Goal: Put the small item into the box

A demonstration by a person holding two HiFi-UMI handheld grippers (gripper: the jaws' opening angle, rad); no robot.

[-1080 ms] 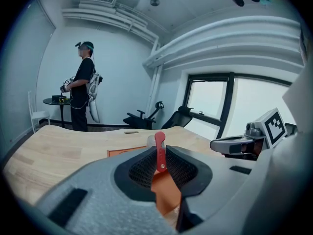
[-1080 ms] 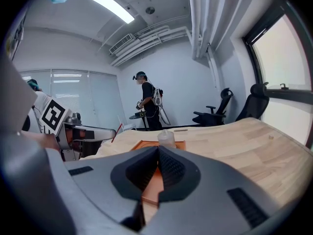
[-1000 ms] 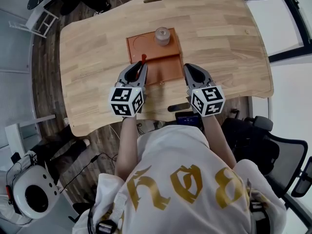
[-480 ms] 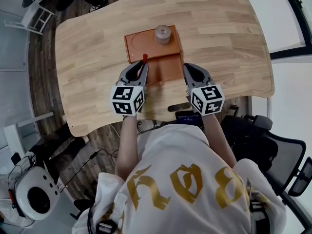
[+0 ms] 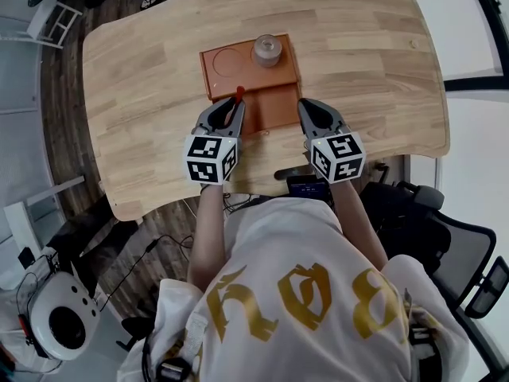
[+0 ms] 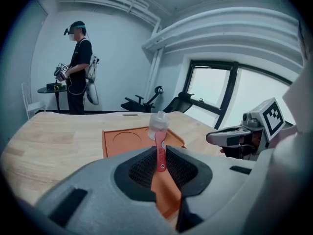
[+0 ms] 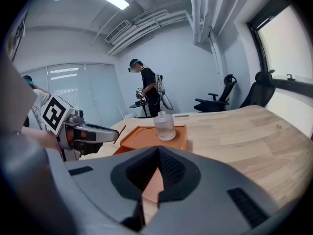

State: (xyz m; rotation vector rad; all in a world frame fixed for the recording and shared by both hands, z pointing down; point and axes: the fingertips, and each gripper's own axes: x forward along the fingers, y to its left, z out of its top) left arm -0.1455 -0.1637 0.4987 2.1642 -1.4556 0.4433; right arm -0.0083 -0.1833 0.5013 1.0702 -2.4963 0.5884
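Observation:
An orange box (image 5: 280, 76) lies flat on the wooden table, with a round recess (image 5: 227, 60) and a clear glass bottle (image 5: 267, 50) on its far half. Its near half (image 5: 274, 106) sits lower. My left gripper (image 5: 237, 107) is shut on a small red stick-like item (image 5: 239, 94), which pokes out over the box's left near part. In the left gripper view the red item (image 6: 160, 153) stands upright between the jaws, in front of the bottle (image 6: 158, 125). My right gripper (image 5: 305, 110) is shut on nothing, at the box's right near corner.
The table's near edge (image 5: 262, 183) runs under my forearms, with a dark device (image 5: 306, 186) on it. A person (image 6: 78, 67) stands beyond the far end of the table, beside office chairs (image 6: 146, 102). Bare wood (image 5: 366, 70) stretches to the right of the box.
Both grippers have edged slightly forward toward the box, so the red item now reaches a little further over it. Both stay shut.

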